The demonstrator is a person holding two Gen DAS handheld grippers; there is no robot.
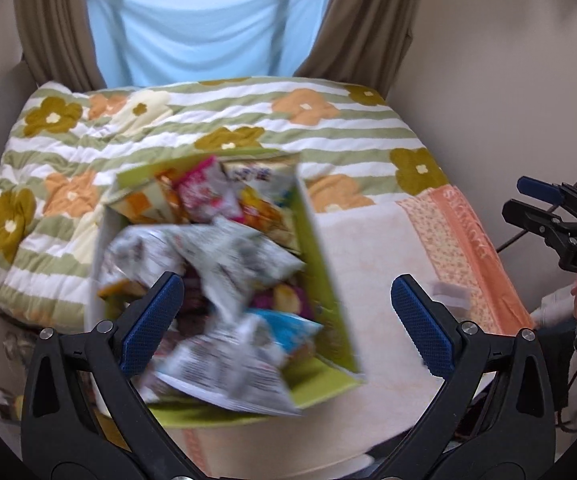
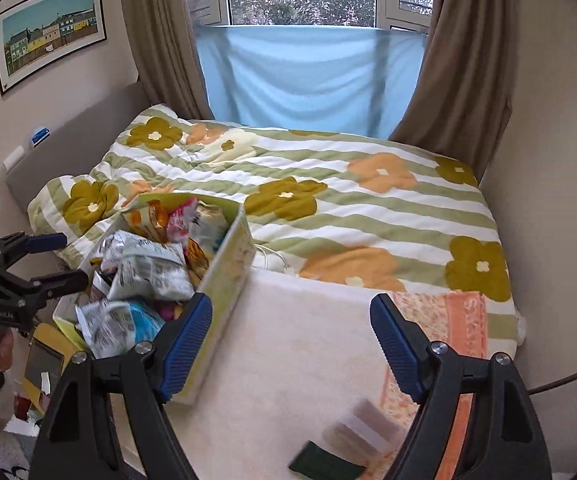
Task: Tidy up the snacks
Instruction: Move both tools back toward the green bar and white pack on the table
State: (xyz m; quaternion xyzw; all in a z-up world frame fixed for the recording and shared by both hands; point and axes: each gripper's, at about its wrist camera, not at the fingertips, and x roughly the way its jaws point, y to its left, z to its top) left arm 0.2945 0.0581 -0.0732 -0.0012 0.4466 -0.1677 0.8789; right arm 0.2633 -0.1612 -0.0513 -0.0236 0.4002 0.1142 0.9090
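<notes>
A green cardboard box (image 1: 328, 264) full of snack bags sits on a pale towel (image 1: 372, 264) on the bed; it also shows in the right wrist view (image 2: 228, 264). White and grey crinkled bags (image 1: 228, 256) lie on top, with pink, orange and blue packets (image 1: 204, 192) beneath. My left gripper (image 1: 286, 320) is open and empty, hovering over the near end of the box. My right gripper (image 2: 290, 344) is open and empty, to the right of the box over the towel. The right gripper also shows at the left wrist view's right edge (image 1: 544, 204).
A flower-patterned quilt (image 2: 348, 200) covers the bed. A small packet with a dark end (image 2: 348, 444) lies on the towel near the front edge. Walls close in on the right; curtains and a window stand behind. Clutter lies on the floor at the left (image 2: 44, 360).
</notes>
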